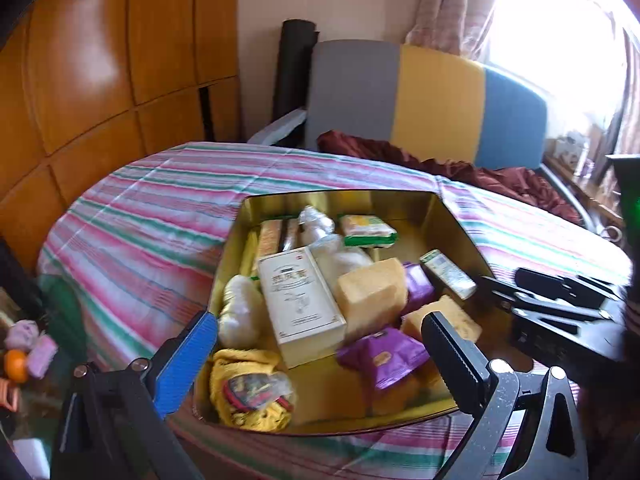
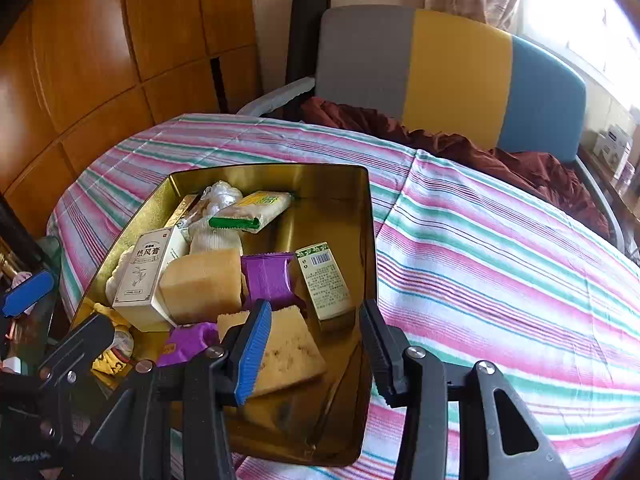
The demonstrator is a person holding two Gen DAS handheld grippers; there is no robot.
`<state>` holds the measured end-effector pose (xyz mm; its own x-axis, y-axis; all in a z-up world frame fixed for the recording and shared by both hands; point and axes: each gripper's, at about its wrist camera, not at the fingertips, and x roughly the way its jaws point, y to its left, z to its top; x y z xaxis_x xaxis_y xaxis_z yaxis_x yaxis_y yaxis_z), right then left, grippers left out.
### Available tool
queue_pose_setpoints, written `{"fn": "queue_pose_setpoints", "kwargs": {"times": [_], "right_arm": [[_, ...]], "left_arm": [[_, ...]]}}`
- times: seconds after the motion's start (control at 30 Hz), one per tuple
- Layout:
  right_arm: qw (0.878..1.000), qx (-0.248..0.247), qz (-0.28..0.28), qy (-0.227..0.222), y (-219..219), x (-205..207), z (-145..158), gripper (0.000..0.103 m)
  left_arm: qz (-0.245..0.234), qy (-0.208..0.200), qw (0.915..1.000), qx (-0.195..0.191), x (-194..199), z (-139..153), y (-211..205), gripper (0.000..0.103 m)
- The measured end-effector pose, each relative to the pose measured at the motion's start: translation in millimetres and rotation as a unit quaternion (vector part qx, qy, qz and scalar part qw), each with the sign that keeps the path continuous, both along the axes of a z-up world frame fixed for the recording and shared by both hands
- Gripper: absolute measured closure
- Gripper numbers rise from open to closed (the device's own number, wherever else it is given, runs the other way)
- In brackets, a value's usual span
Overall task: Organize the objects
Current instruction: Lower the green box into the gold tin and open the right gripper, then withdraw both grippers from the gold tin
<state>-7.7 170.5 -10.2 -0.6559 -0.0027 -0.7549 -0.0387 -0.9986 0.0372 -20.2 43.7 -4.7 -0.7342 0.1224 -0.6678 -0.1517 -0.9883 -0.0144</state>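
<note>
A gold tin box (image 1: 452, 220) (image 2: 352, 200) sits on the striped bed, full of items: a white carton (image 1: 298, 300) (image 2: 142, 276), yellow sponges (image 1: 370, 298) (image 2: 204, 284), purple packets (image 1: 384, 356) (image 2: 268, 276), a small green-white box (image 1: 448, 274) (image 2: 326, 280), a green-edged snack pack (image 1: 366, 230) (image 2: 256, 210) and a yellow cloth (image 1: 248, 396). My left gripper (image 1: 320, 356) is open and empty above the tin's near side. My right gripper (image 2: 316, 348) is open and empty over a flat sponge (image 2: 288, 352); it also shows in the left wrist view (image 1: 560, 300).
The striped bedspread (image 1: 140, 220) (image 2: 500, 260) surrounds the tin. A maroon blanket (image 2: 480, 152) and a grey-yellow-blue headboard (image 2: 440, 68) lie behind. A wooden wardrobe (image 1: 80, 80) stands left. Small toys and an orange (image 1: 16, 364) lie low at left.
</note>
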Motion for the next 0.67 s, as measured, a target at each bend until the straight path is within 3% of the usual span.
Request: {"fn": "queue_pose_setpoints", "kwargs": {"times": [0.07, 0.23, 0.37, 0.67], "right_arm": [[1.0, 0.003, -0.005, 0.005, -1.1, 6.3, 0.4, 0.057], [1.0, 0.01, -0.008, 0.013, -4.9, 17.8, 1.7, 0.057], [1.0, 0.011, -0.009, 0.015, -8.6, 22.7, 1.1, 0.057], [0.999, 0.026, -0.01, 0.026, -16.5, 26.7, 5.1, 0.057]], "left_arm": [[0.013, 0.0, 0.9998, -0.018, 2.7, -1.0, 0.2, 0.0], [0.023, 0.001, 0.9995, -0.021, 8.9, -4.9, -4.9, 0.0], [0.004, 0.017, 0.9997, 0.018, 17.3, -1.0, -11.7, 0.0], [0.019, 0.036, 0.9992, -0.001, 21.5, 6.1, -9.5, 0.0]]}}
